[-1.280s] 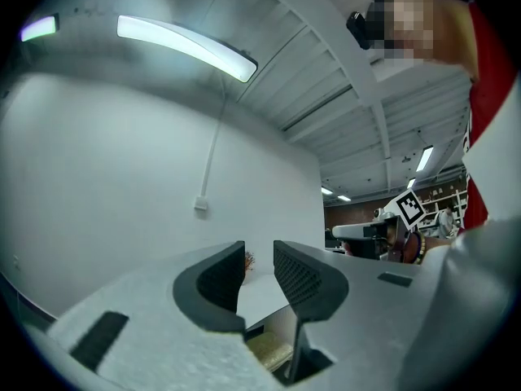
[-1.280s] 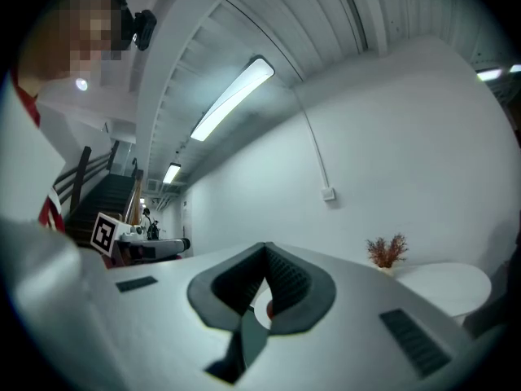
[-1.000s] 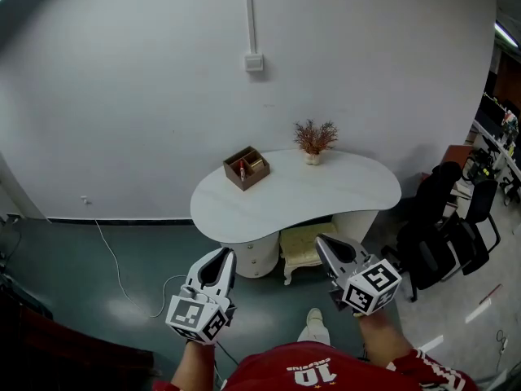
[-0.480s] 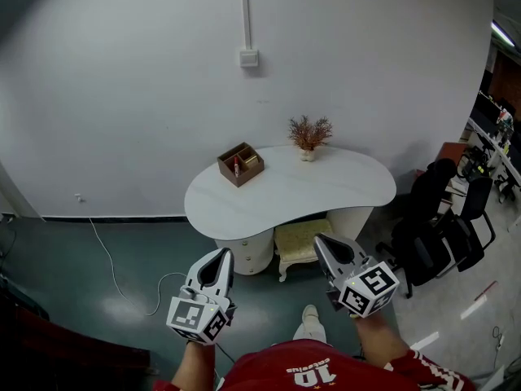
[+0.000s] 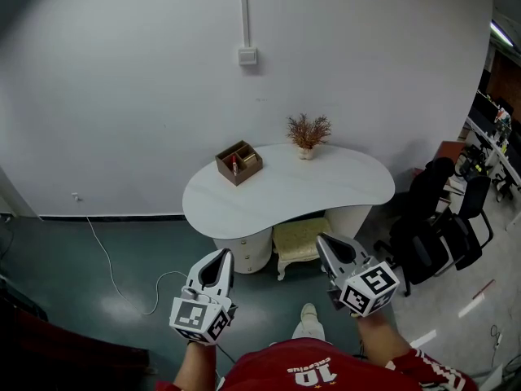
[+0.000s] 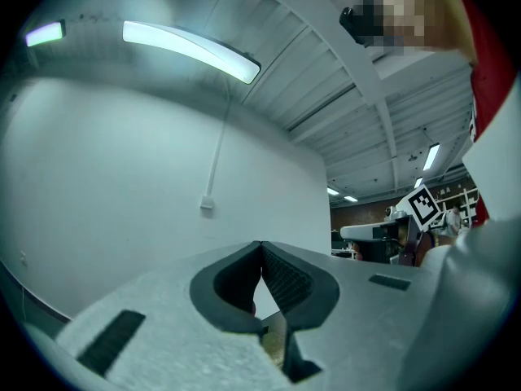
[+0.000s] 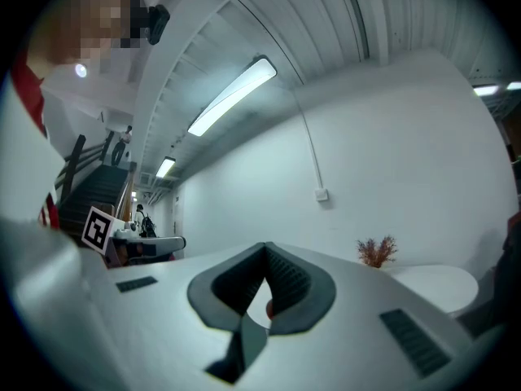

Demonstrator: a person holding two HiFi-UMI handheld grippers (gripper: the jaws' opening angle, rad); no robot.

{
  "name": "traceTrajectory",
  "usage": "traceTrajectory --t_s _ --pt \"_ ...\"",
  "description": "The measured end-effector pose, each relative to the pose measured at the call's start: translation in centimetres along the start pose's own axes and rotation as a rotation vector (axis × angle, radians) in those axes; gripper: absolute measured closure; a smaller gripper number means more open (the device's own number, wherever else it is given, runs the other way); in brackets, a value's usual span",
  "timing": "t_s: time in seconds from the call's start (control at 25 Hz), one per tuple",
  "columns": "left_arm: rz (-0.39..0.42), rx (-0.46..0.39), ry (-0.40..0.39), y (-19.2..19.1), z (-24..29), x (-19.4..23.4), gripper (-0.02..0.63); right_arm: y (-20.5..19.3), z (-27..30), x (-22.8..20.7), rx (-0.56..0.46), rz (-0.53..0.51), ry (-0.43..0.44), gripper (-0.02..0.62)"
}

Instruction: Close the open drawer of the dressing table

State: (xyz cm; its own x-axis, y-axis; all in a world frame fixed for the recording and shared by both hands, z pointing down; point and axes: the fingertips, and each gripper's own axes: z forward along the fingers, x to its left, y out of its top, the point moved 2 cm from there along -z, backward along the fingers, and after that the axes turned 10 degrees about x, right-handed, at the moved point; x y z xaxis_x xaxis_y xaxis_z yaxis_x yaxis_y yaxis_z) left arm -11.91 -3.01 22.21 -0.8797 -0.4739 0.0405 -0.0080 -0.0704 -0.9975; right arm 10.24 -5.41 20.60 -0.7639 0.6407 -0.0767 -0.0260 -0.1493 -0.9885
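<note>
The dressing table (image 5: 326,187) has a white kidney-shaped top and stands against the grey wall. Its rounded white drawer pedestal (image 5: 246,252) sits under the left end; from here I cannot tell whether a drawer stands out. My left gripper (image 5: 225,254) is held in the air short of the pedestal, its jaws together with nothing between them, as the left gripper view (image 6: 260,245) also shows. My right gripper (image 5: 320,239) hovers near the stool (image 5: 295,241) under the table, and its jaws meet at the tips in the right gripper view (image 7: 265,248), empty.
A wooden organiser box (image 5: 238,163) and a small dried plant (image 5: 308,135) stand on the tabletop. Black office chairs (image 5: 440,228) crowd the right side. A white cable (image 5: 116,269) trails across the floor at the left. My shoe (image 5: 309,319) is just below the stool.
The table has drifted slightly left and up in the head view. Both grippers keep nearly the same place.
</note>
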Motion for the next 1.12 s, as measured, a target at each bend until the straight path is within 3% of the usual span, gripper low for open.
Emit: traceTrajectory --t_s 0.4,1.12 --pt "0.029 0.026 0.009 -0.6 -0.1 0.3 0.607 -1.1 1.3 0.8 0.033 -0.005 0.021 0.591" --pt "-0.003 0.030 -0.016 -1.2 0.8 0.7 0.607 -1.3 1.5 0.5 0.044 -0.033 0.006 0.591"
